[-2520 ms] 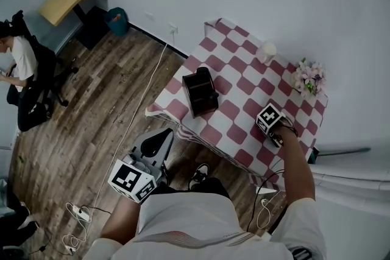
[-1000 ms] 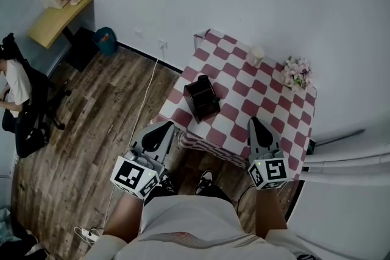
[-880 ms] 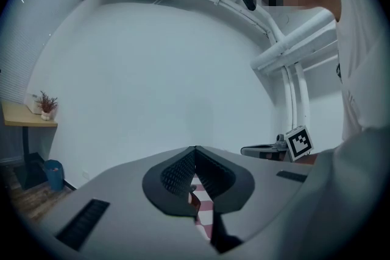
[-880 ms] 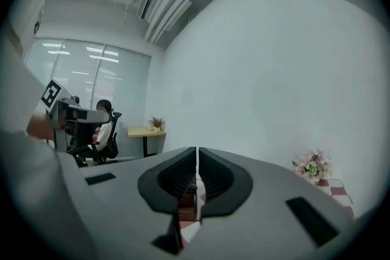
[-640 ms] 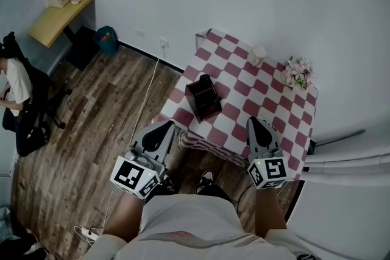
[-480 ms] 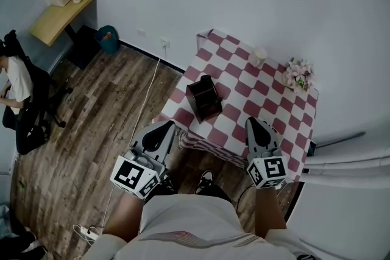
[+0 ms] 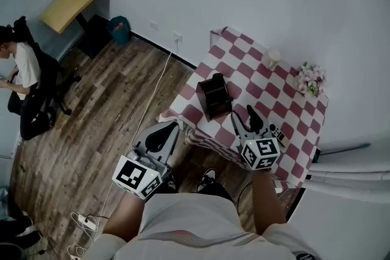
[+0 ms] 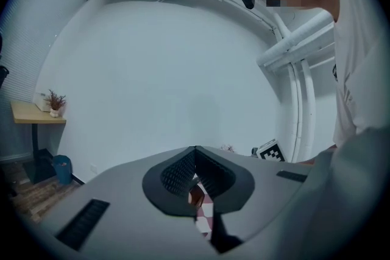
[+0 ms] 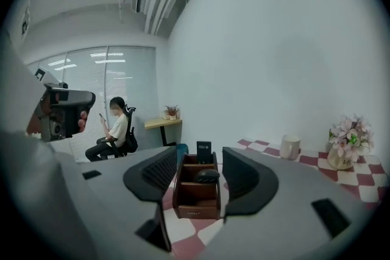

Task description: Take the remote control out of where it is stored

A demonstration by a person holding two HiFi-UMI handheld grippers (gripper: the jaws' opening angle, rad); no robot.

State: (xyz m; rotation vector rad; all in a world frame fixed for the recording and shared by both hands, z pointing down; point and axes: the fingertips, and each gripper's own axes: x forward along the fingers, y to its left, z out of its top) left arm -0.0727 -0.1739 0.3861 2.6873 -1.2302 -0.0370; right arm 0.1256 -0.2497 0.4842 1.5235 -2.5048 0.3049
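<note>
At one o'clock in the head view stands the counter (image 7: 304, 115), draped in a red-and-white checked cloth and set against a pale wall. On its ten o'clock side sits a dark brown organiser box (image 7: 214, 99) with open compartments. The remote control (image 7: 277, 132), a slim dark bar with pale buttons, lies flat on the cloth outside the box, at four o'clock from it. It is just beside the right tool (image 7: 244, 117), on that tool's three o'clock side, and is not touched by it.

The right tool hangs over the counter near its front edge and points toward eleven o'clock. Its jaws have just been opening and stand wide apart, with nothing between the pads. Its own view looks straight between them at the box, which is well apart from the tips. A flat black slab (image 9: 204, 151) stands upright in the rear compartment and a rounded dark thing (image 9: 208, 175) rests in the middle one; what either is I cannot tell.

The left tool (image 7: 163, 132) is held off the counter, above the wooden floor (image 7: 109, 106), at eight o'clock from the box. Its jaws meet tip to tip and grip nothing; a sliver of checked cloth shows through the slit below the tips.

A white cup (image 7: 270, 58) stands at two o'clock from the box and a bunch of pink flowers (image 7: 309, 79) at three o'clock. A person (image 7: 27, 70) sits on a dark chair at the nine o'clock edge, well apart from the counter.
</note>
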